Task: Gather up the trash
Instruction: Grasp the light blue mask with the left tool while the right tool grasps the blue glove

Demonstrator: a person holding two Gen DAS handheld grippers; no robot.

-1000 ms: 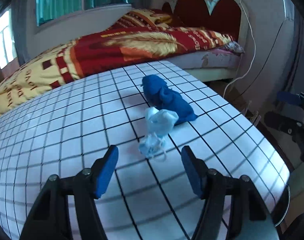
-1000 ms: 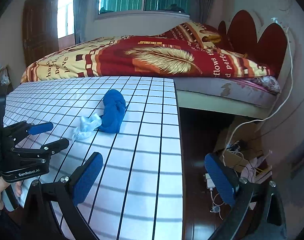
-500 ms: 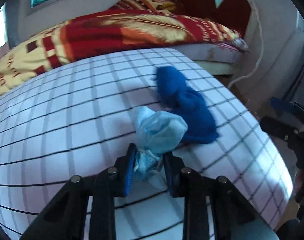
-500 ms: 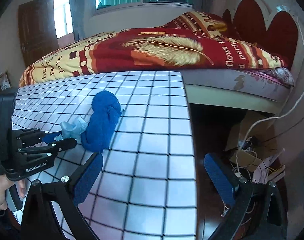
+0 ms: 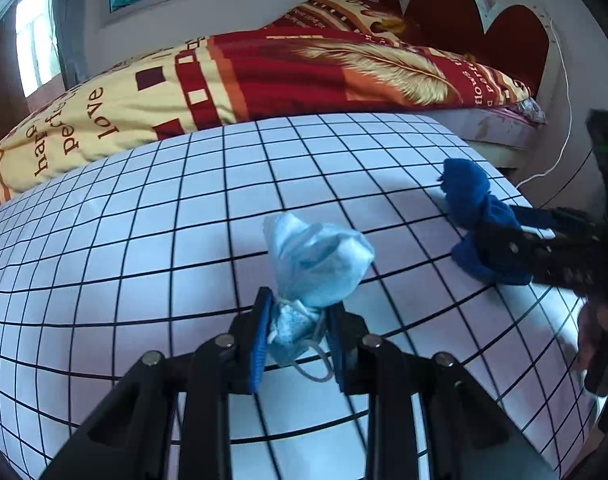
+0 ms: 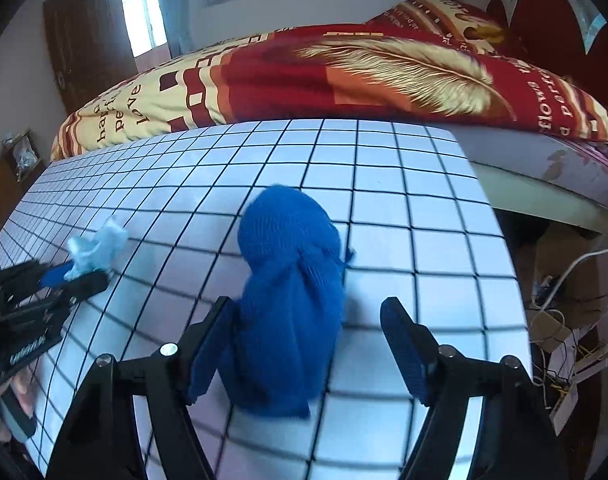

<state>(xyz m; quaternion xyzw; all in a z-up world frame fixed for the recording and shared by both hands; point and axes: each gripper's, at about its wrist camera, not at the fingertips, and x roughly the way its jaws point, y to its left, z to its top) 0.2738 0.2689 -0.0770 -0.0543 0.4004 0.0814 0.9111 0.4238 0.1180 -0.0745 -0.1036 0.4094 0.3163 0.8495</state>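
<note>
My left gripper (image 5: pixel 298 334) is clamped tight on the lower, knotted end of a crumpled pale-blue face mask (image 5: pixel 314 264), its blue pads pinching the bunched fabric while an ear loop dangles below; the puffed upper part of the mask stands up above my fingertips over the grid-patterned tablecloth (image 5: pixel 144 240). My right gripper (image 6: pixel 308 344) sits around the blue knitted cloth (image 6: pixel 292 304), which lies on the same checked cover toward its right edge. Those jaws are closing: the left pad looks just against the cloth's side, while the right pad stands apart from it with bare cloth-cover showing between. In the right wrist view, the mask (image 6: pixel 98 248) appears at the far left, gripped at the tips of my left gripper (image 6: pixel 70 276). Beyond the table lies a bed with a red-and-yellow feather-print blanket (image 6: pixel 344 76).
</note>
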